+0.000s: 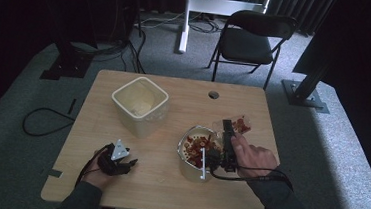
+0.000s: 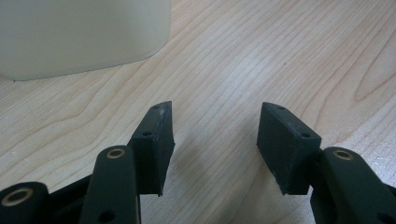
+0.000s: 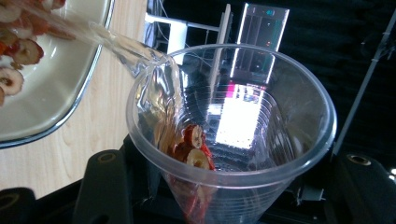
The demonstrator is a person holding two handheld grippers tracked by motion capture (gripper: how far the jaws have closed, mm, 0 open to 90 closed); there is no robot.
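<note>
Tipping a clear cup (image 1: 234, 126) of red slices, right tongs (image 1: 227, 138) clamped on it, mouth leftward over the bowl (image 1: 185, 157); left tongs (image 1: 127, 164) idle near-left on the worktop (image 1: 167, 188). Left gripper view: tongs (image 2: 215, 140) apart, empty. Right gripper view: cup (image 3: 261, 163) rim just beside bowl (image 3: 56, 93), few slices (image 3: 194, 149) left inside.

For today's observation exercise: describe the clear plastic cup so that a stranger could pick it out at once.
Start at the wooden table and go to its right side, where a round bowl holds red dried fruit slices. The clear plastic cup is in the right gripper, tipped beside that bowl. Unlike the opaque cream square container farther left, it is see-through, with a few slices left inside.
</note>
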